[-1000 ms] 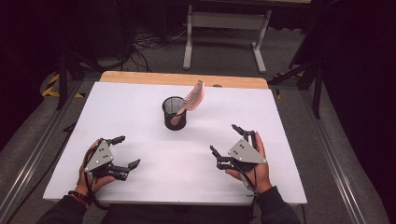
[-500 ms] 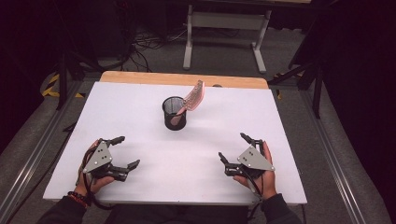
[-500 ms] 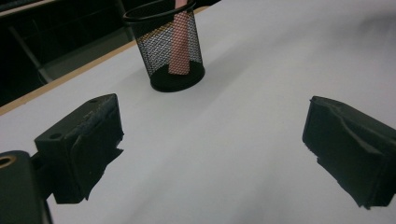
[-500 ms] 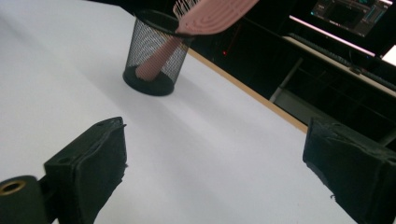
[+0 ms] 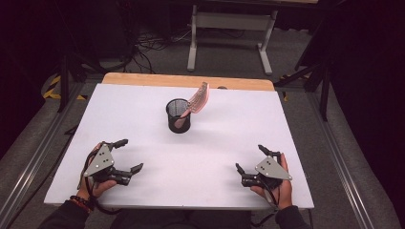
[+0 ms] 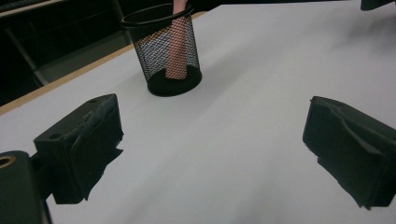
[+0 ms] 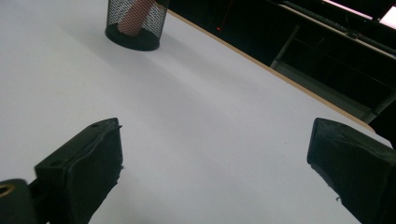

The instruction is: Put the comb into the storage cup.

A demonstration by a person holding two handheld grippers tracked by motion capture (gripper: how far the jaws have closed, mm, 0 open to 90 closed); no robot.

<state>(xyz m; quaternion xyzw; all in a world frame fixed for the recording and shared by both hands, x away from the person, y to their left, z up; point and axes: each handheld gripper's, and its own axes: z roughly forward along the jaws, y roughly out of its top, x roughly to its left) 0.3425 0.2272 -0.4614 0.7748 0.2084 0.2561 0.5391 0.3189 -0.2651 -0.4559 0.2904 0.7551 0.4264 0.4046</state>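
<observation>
Comb (image 5: 199,98) leans in the mesh cup (image 5: 179,116); I'd keep both empty claws, left (image 5: 125,157) and right (image 5: 254,165), spread wide, approaching slowly.

The pink comb's (image 6: 176,46) top is cut off by the left gripper view's edge, its lower part veiled by the mesh cup (image 6: 166,51).

Each hand carries a black two-jaw left gripper (image 5: 128,155) and matching right gripper (image 5: 251,159), both topped by a grey three-cornered plate with small screws; blocky black pads (image 6: 79,140), dark sleeves (image 5: 59,220), a beaded bracelet (image 5: 80,202) at the left wrist
</observation>
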